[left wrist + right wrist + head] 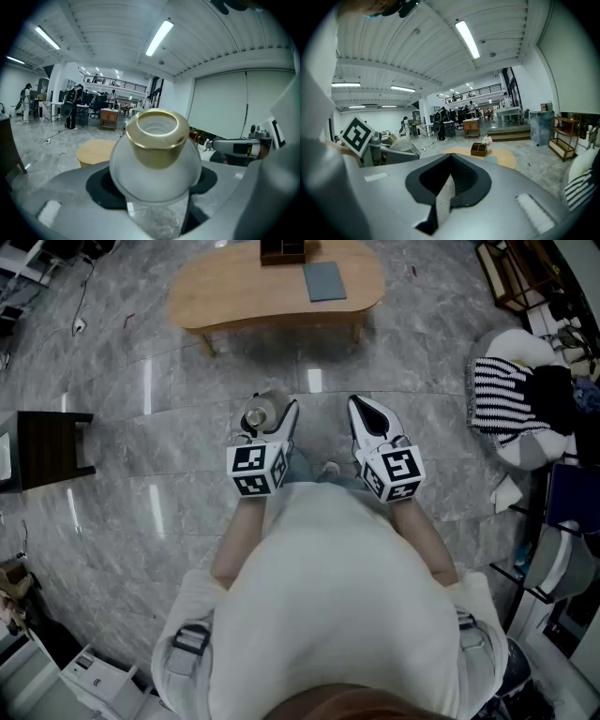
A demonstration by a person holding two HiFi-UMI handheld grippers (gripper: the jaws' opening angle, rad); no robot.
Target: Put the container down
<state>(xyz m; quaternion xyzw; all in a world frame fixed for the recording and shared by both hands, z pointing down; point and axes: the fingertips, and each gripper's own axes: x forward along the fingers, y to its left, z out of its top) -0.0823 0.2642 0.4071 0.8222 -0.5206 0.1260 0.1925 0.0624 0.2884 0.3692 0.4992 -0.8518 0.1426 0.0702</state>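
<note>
No legible text, label, brand or number

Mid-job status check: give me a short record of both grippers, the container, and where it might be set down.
left gripper: shut on container, which has a frosted body and a gold neck, opening facing up
right gripper: shut, nothing between the jaws
container status: held above the floor, not yet set down
table: wooden, ahead of the person, carrying a dark box and a grey-blue pad
likely spot: probably the table's bare left part
</note>
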